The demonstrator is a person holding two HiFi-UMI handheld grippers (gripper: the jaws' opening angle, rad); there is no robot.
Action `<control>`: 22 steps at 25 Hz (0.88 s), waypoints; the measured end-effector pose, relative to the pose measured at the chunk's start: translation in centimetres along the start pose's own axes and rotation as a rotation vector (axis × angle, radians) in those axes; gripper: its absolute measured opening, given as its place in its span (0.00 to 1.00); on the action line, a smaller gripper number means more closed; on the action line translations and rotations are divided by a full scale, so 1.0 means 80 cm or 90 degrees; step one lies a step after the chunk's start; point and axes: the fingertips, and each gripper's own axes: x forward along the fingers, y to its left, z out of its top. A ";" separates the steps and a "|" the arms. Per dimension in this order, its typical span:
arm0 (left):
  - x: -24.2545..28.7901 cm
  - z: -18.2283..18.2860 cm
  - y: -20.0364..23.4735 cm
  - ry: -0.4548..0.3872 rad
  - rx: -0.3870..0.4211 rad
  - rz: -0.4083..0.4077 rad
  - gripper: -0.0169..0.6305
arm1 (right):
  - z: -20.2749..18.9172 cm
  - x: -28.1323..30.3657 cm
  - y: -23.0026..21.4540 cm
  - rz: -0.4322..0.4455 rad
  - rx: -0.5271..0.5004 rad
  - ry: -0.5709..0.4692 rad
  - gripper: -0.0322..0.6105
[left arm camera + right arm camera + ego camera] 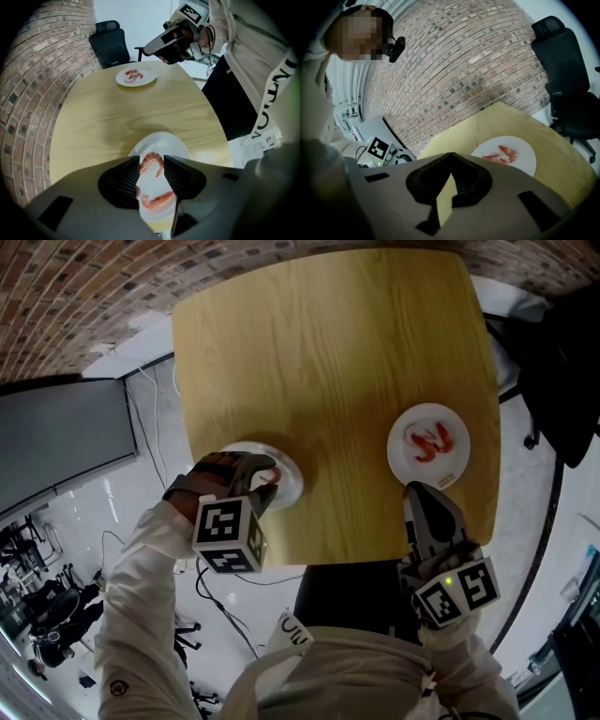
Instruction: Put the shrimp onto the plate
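Two white plates sit on the wooden table point(328, 352). The near-left plate point(292, 476) point(161, 137) holds two pink shrimp, one point(151, 161) seen right between my left jaws and another point(159, 200) closer in. My left gripper point(265, 474) point(152, 159) hangs over this plate pointing steeply down, open; the right pad stands apart from the shrimp. The right plate point(452, 423) point(526, 159) carries several shrimp point(429, 442) point(502, 153). My right gripper point(414, 489) point(450, 154) is shut and empty, at the table's front edge just short of that plate.
A black office chair point(565, 51) point(110, 42) stands beyond the table by the brick wall point(454, 61). A dark grey panel point(56, 437) and cables point(155, 427) lie on the floor to the left. The right plate sits close to the table's right edge.
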 end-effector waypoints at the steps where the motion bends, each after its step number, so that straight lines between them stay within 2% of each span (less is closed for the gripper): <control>1: -0.002 0.007 0.001 -0.001 0.004 0.000 0.28 | 0.003 -0.005 -0.004 -0.004 0.002 -0.004 0.09; 12: -0.006 0.087 0.024 -0.003 0.058 0.014 0.28 | 0.031 -0.066 -0.058 -0.044 0.024 -0.052 0.09; 22: 0.010 0.203 0.038 -0.013 0.135 -0.001 0.27 | 0.047 -0.148 -0.135 -0.103 0.064 -0.102 0.09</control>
